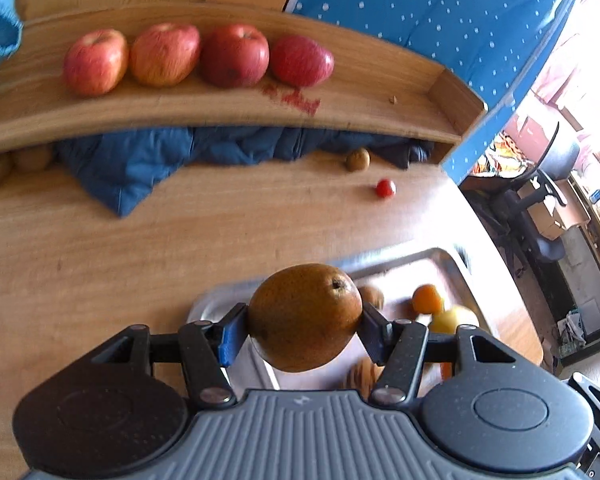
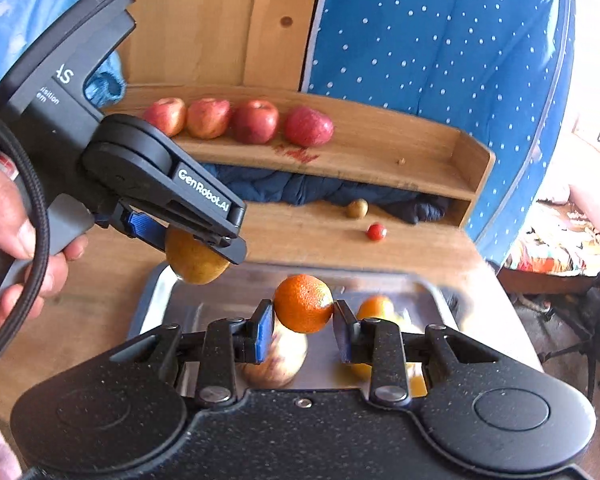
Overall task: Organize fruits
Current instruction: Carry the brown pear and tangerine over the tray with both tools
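I am pinching a brown russet pear [image 1: 304,316] between the blue pads of my left gripper [image 1: 303,330], holding it in the air above the near left corner of the metal tray [image 2: 148,300]. With my right gripper [image 2: 303,326] I am clamping an orange [image 2: 304,303], its jaws pressed against both sides of the fruit, lifted over the middle of the same tray.

The tray is sitting on the wooden table [image 1: 100,248] and is holding several blurred pieces under my grippers: a yellowish apple with red streaks [image 2: 276,360] just beneath the orange I am carrying, a second orange [image 2: 376,307] toward the right side, and, seen from the left wrist, a small brown fruit [image 1: 372,295] and a yellow-green one [image 1: 454,318] near it. I cannot tell what the other pieces are.

Beyond the tray, a wooden shelf [image 1: 380,116] is holding four red apples [image 1: 236,55] lined up in a row, touching or nearly touching one another, with the right part of the shelf bare. Below the shelf, a dark blue cloth [image 1: 140,168] is bunching up on the table. A kiwi [image 1: 358,159] is lying at the cloth's edge and a cherry tomato [image 1: 385,188] is lying just in front of it, both well apart from the tray.
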### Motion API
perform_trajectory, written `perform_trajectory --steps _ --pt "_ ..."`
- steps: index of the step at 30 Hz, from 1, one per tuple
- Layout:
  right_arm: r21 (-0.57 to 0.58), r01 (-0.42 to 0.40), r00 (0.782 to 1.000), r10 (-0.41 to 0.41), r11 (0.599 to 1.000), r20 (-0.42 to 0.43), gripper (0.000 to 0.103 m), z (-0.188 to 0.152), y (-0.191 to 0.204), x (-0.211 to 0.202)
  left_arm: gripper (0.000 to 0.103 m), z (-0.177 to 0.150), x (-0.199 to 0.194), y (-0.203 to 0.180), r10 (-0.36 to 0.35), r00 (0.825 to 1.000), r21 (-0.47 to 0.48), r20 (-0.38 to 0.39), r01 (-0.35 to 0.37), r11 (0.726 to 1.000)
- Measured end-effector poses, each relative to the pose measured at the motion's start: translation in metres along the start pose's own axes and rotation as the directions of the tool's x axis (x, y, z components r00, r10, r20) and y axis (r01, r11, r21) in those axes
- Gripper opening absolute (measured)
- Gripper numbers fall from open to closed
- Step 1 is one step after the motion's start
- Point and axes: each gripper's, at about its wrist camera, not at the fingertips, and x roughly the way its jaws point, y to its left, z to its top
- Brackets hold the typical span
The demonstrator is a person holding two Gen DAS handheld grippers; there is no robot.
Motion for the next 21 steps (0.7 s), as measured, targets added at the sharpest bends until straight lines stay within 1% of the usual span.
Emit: perform_trajectory --steps 8,14,21 --pt "0.012 -0.055 0.997 0.056 0.998 -0.057 0.034 -0.032 0.015 -0.014 0.063 -0.033 -0.004 -0.005 0.002 0.999 0.018 -0.047 -0.001 1.000" --pt "0.021 -0.085 0.992 0.087 0.996 -0.097 0.034 -0.045 0.022 -0.010 0.063 -0.049 -0.008 -0.004 0.014 0.998 0.022 -0.068 -0.012 1.000" --pt "0.027 -0.096 0.987 0.099 0.995 -0.128 0.034 -0.052 0.026 -0.003 0.063 -0.060 -0.009 -0.003 0.016 0.995 0.023 -0.096 -0.014 1.000"
